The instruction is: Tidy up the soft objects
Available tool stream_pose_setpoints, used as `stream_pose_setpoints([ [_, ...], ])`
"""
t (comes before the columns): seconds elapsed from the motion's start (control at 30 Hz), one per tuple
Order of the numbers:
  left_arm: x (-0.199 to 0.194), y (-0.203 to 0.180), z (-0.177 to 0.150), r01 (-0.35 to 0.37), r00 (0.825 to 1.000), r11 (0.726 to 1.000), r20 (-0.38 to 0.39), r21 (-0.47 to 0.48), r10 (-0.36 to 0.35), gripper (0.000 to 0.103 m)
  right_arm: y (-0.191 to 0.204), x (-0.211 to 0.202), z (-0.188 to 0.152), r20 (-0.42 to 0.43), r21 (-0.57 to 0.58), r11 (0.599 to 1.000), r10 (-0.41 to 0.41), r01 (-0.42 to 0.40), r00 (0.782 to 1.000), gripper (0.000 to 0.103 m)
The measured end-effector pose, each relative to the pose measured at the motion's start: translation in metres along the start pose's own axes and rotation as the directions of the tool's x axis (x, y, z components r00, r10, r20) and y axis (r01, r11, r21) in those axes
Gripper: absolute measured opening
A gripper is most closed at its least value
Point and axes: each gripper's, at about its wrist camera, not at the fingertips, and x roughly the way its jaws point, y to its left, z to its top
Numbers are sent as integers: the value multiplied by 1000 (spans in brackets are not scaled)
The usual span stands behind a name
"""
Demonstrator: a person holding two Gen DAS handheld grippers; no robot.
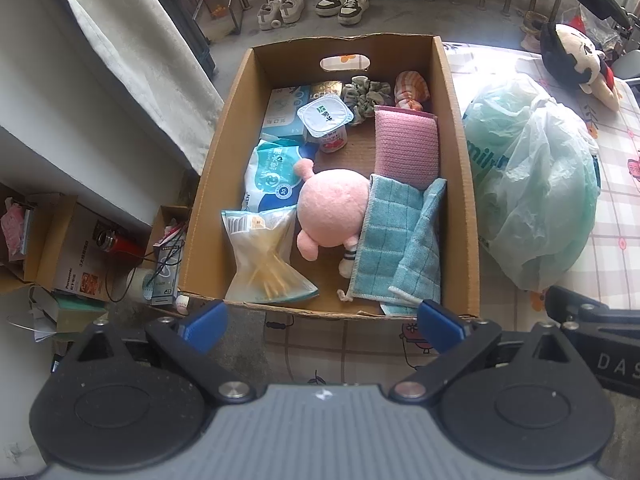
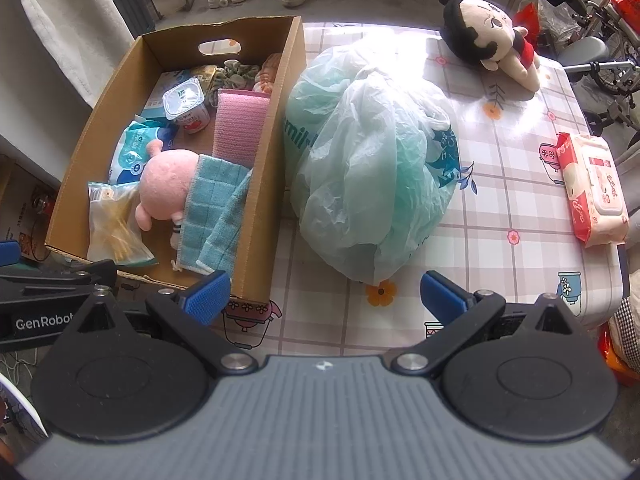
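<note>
A cardboard box stands on the table's left side. In it lie a pink plush, a teal checked cloth, a pink sponge pad, a green scrunchie, a striped orange cloth, a yogurt cup and packets. A green plastic bag lies right of the box. A black-haired doll lies at the far right. My left gripper is open before the box's near wall. My right gripper is open before the bag.
A pack of wet wipes lies at the table's right edge. Shoes stand on the floor behind the table. Boxes and clutter sit on the floor at the left. The tablecloth is checked with flower prints.
</note>
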Motion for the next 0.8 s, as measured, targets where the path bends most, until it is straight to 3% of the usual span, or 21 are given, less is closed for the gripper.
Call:
stream_pose_setpoints([
  [0.8, 2, -3, -3, -3, 1000, 1000, -5, -5, 3, 101, 1, -1, -2, -13, -11, 1000, -28, 28, 1000, 102],
])
